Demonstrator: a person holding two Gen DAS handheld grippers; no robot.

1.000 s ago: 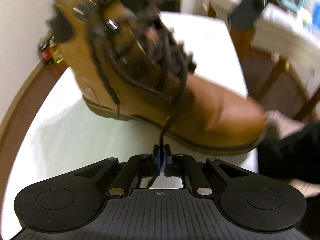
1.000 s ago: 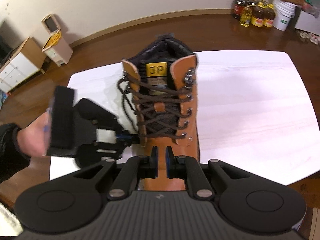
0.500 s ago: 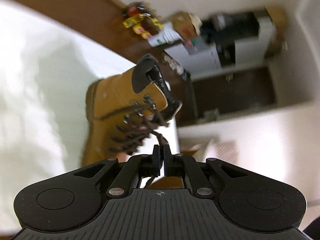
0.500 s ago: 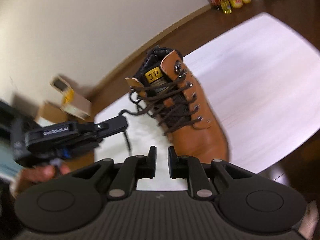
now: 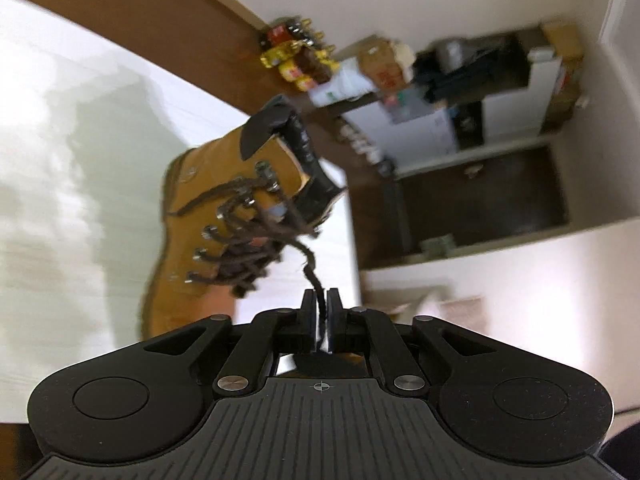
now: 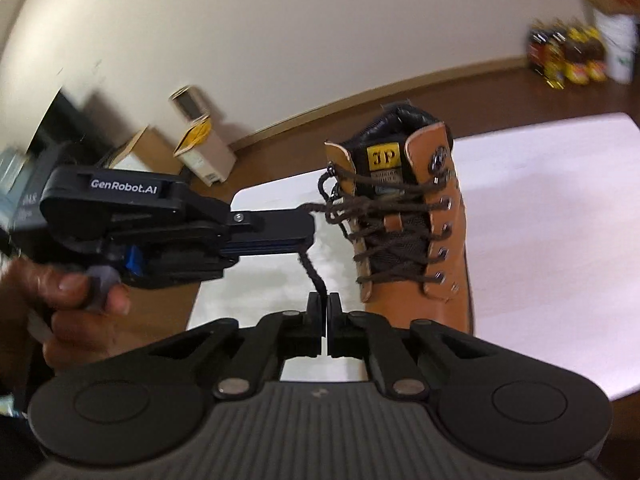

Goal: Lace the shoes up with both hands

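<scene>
A tan lace-up boot (image 6: 444, 280) stands upright on the white table (image 6: 560, 220), toe toward me; the left wrist view shows it rolled sideways (image 5: 192, 216). Its dark brown lace (image 6: 312, 272) runs from the top eyelets through my left gripper (image 6: 308, 228) and down into my right gripper (image 6: 324, 300). The right gripper is shut on the lace end. In the left wrist view the lace (image 5: 308, 264) lies between the left gripper's (image 5: 321, 300) jaws, which are opening, with a thin gap beside it. A hand (image 6: 60, 300) holds the left gripper.
Bottles (image 6: 568, 60) and a white bucket (image 6: 620, 56) stand on the brown floor by the far wall. Cardboard boxes (image 6: 200, 140) sit at the wall to the left. The table edge lies close in front of the boot's toe.
The right gripper opened wider, then closed on the lace end hanging below the left gripper. The left gripper rolled over, rose with the lace, and its jaws parted slightly.
</scene>
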